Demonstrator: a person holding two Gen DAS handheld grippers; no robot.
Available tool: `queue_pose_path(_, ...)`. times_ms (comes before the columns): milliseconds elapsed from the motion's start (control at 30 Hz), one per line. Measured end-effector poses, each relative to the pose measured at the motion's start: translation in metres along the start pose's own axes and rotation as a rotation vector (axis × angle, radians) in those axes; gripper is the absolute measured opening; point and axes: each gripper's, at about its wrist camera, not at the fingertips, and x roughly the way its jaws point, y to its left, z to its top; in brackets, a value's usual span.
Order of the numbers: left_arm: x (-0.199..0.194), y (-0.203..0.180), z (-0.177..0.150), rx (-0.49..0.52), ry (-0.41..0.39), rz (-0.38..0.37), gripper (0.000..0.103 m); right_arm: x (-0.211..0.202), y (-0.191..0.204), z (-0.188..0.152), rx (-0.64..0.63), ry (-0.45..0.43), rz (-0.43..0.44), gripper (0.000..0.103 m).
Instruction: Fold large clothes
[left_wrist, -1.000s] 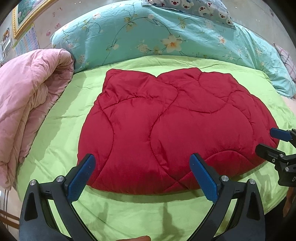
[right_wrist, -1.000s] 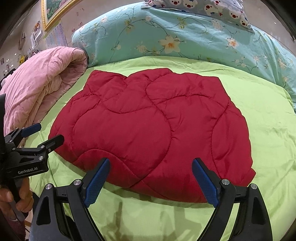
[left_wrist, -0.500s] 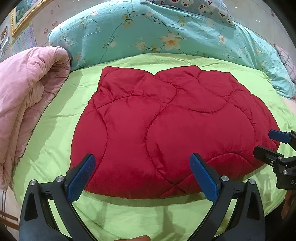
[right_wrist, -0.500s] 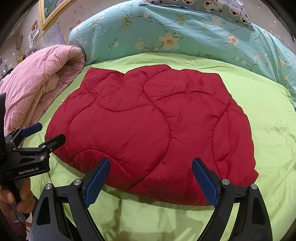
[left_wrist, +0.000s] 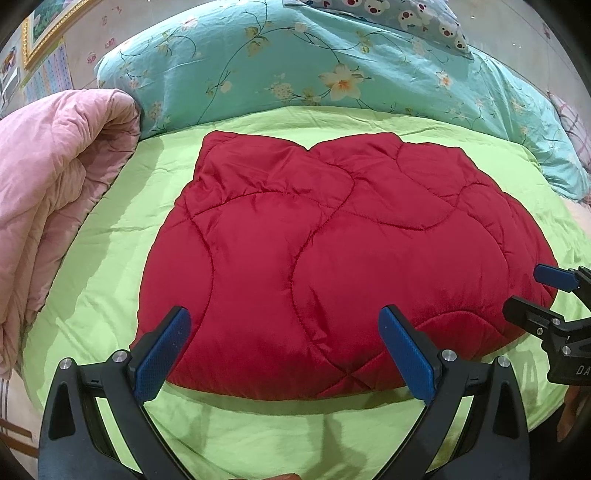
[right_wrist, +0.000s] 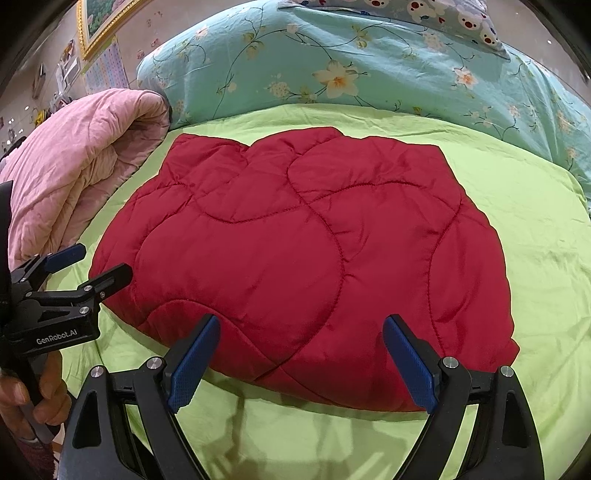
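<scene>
A red quilted garment (left_wrist: 332, 266) is lying folded in the centre of the frame on a green bedsheet (left_wrist: 110, 258). The left gripper (left_wrist: 284, 354) and right gripper (right_wrist: 301, 362) are hovering at its lower edge, fingers spread wide, gripping nothing. A pink quilt (left_wrist: 51, 192) is sitting at the left.

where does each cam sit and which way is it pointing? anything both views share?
Left wrist: on the left gripper, looking forward over the near edge of the red quilted garment toward the floral pillows; own open fingers below, right gripper at the right edge.
Right wrist: on the right gripper, same heading, set further right; own open fingers below, left gripper and the person's hand at left.
Shared: garment, green sheet, pink quilt, pillows.
</scene>
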Motion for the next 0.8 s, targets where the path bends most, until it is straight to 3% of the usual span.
queue_pose_path(800,-0.0011,0.0018,0.0044,-0.005,-0.005,0.002,0.102,-0.0019,0.004,0.0035,-0.005,-0.005,0.004,0.091)
